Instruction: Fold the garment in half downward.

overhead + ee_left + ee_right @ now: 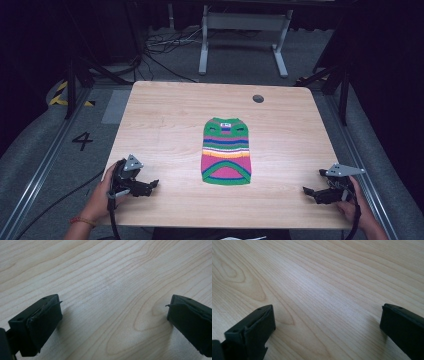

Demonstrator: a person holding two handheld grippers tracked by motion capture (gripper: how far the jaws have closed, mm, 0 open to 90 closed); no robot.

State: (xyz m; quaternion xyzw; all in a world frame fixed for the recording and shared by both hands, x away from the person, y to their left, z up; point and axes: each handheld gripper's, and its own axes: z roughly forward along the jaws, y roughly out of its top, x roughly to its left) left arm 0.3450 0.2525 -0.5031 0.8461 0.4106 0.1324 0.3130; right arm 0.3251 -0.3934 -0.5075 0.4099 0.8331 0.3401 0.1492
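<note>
I see the small knitted sweater (226,151) lying flat near the middle of the table (165,115), neck end toward twelve o'clock, hem toward six; its ribbed wool runs in horizontal stripes of green, pink, orange, white and blue, with green trim curving along the hem and collar; the tabletop is pale wood with long flowing grain and rounded corners, and a small round dark grommet (258,98) sits at about one o'clock from the sweater. My left gripper (142,187) rests at roughly eight o'clock from the garment, well apart from it; its jaws stand spread wide with bare wood between them, nothing grasped; the matte black pads (45,322) look blocky with slightly frayed edges. My right gripper (314,193) sits at about four o'clock, likewise well apart, jaws released and empty.
</note>
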